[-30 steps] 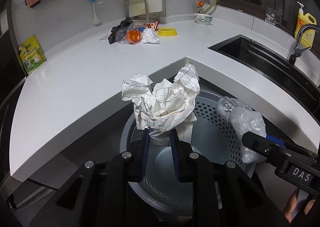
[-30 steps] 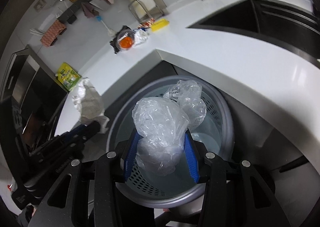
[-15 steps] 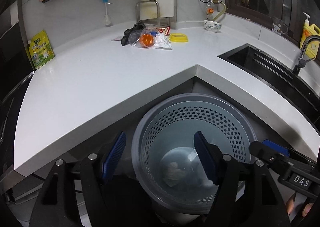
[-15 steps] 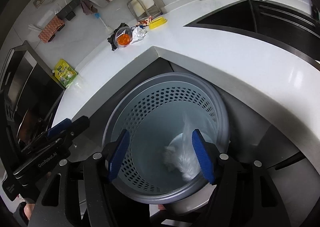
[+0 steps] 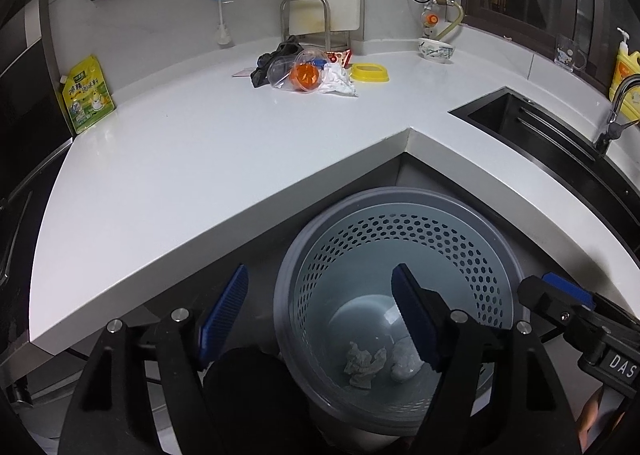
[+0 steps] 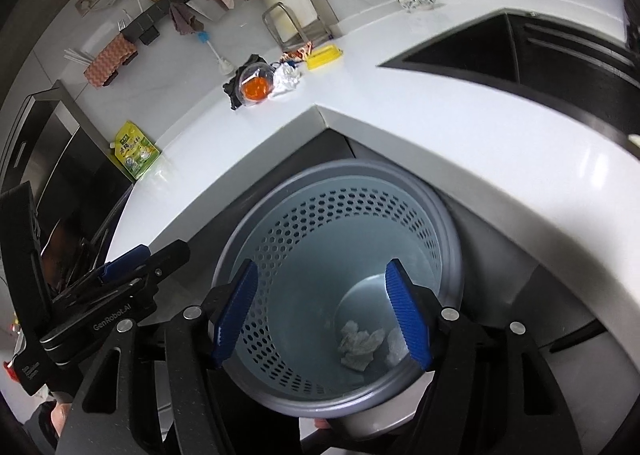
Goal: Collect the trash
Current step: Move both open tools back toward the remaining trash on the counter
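Observation:
A grey perforated waste bin [image 5: 460, 251] stands on the floor under the inner corner of the white counter [image 5: 208, 159]; it also shows in the right wrist view [image 6: 400, 223]. Crumpled checked paper [image 5: 364, 365] and a clear plastic bag [image 5: 404, 359] lie on its bottom, also seen from the right wrist as the paper [image 6: 358, 343] and the bag [image 6: 396, 347]. My left gripper [image 5: 320, 319] is open and empty above the bin's left rim. My right gripper [image 6: 322, 315] is open and empty over the bin. A pile of trash with an orange-filled clear cup [image 5: 302, 73] lies at the back of the counter.
A yellow-green pouch [image 5: 84, 95] leans on the left wall. A yellow lid [image 5: 370, 73] and a small bowl [image 5: 436, 50] sit at the back. A black sink [image 5: 560, 143] with a tap [image 5: 618, 107] is at the right. A cutting board rack [image 5: 306, 21] stands behind the pile.
Both grippers have opened. The checked paper has dropped from the left one and the plastic bag from the right one into the bin. Both views have pulled back slightly.

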`<state>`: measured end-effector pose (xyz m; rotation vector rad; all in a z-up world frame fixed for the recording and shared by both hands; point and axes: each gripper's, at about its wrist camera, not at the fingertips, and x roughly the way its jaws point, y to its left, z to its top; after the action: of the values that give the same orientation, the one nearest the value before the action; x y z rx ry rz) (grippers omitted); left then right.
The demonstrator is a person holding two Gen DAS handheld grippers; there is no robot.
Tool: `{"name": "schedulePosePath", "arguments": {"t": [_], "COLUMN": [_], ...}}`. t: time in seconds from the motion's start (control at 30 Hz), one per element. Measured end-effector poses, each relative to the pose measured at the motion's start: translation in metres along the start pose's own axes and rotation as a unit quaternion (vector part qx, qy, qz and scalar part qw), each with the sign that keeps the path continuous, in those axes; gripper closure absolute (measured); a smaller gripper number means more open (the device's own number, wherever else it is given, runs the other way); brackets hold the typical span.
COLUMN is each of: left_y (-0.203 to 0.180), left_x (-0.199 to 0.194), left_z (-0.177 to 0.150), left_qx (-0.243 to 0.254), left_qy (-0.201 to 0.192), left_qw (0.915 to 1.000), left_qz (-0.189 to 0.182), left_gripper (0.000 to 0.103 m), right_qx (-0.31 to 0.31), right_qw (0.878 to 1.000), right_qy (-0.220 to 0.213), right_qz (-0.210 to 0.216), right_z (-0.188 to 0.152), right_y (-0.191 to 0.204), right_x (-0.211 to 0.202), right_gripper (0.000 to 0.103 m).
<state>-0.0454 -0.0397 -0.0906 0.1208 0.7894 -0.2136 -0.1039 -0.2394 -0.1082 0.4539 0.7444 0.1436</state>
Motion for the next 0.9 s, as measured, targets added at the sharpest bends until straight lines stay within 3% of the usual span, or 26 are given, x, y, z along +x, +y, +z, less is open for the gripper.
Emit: {"name": "schedulePosePath", "arguments": {"t": [0.23,0.47,0.9], "left_y": [0.007,0.006,0.015], "left_x": [0.002,0.001,-0.001], "left_z": [0.014,0.026,0.066], "left_qx": [-0.003,0.0,-0.015], "left_qy": [-0.001,-0.002,-0.03], "left_qw": [1.0,0.9999,0.9992], "left_qz": [-0.001,-0.013,-0.021], "left_gripper": [0.03,0.028,0.022], "right_qx": [-0.01,0.022,0.001], "right_qw": [1.0,1.0,0.998], "right_qy": [-0.003,-0.007,-0.06], "right_qz": [-0.009,-0.013,0.009], "right_z": [0.01,0.017,0.053], "right_y": [0.001,-0.016,0.0], "right_x": [0.008,0.014,-0.003], "right_gripper": [0.036,0.034,0.032]}}
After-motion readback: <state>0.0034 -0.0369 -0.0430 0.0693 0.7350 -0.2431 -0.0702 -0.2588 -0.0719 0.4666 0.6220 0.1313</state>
